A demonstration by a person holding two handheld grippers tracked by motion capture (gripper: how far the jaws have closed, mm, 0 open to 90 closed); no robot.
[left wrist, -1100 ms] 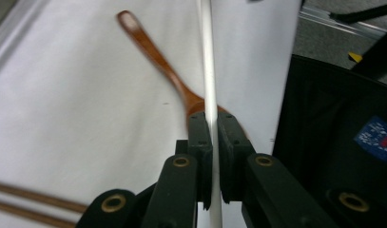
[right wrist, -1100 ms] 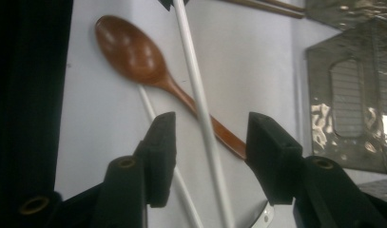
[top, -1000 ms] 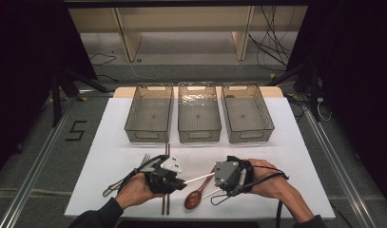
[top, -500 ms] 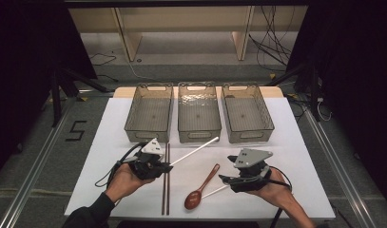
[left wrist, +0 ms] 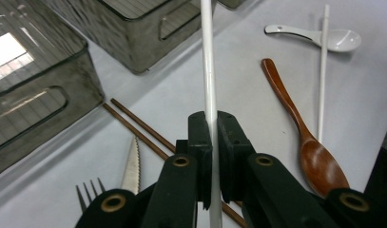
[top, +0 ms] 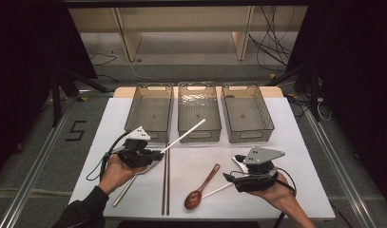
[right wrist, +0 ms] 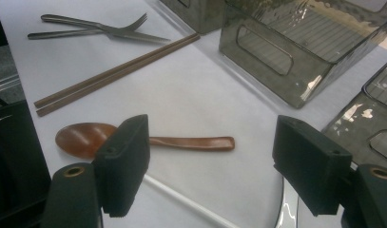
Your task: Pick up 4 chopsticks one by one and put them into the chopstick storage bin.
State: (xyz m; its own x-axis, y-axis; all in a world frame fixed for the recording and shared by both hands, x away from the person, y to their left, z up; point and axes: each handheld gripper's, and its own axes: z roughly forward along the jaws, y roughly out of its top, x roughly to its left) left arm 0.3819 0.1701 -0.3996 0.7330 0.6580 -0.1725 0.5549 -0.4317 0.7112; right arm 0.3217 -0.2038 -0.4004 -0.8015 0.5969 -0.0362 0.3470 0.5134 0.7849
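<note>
The left gripper [top: 153, 154] is clamped on a thin white plastic chopstick [top: 184, 136], lifted toward the three smoked clear plastic bins [top: 199, 137] along the table's far edge; next it needs lowering into one; the right gripper [top: 234, 176], jaws apart and just opening with nothing between them, hovers near the front edge.

Counted on the table [top: 305, 156]:

- Grey bins: three in a row, left [top: 150, 113], middle [top: 198, 112], right [top: 247, 113].
- White chopsticks: two, one [top: 183, 136] raised off the surface, one [top: 217, 191] lying flat.
- Brown chopsticks: two, lying as one pair [top: 165, 183].
- Spoons: two, one wooden [top: 200, 188], one white [left wrist: 319, 37].
- Fork: one [right wrist: 93, 23].
- Knife: one, serrated [left wrist: 131, 167].
- Grippers: two, left [top: 153, 155] and right [top: 235, 176], one per hand.

Total loose utensils: eight.
</note>
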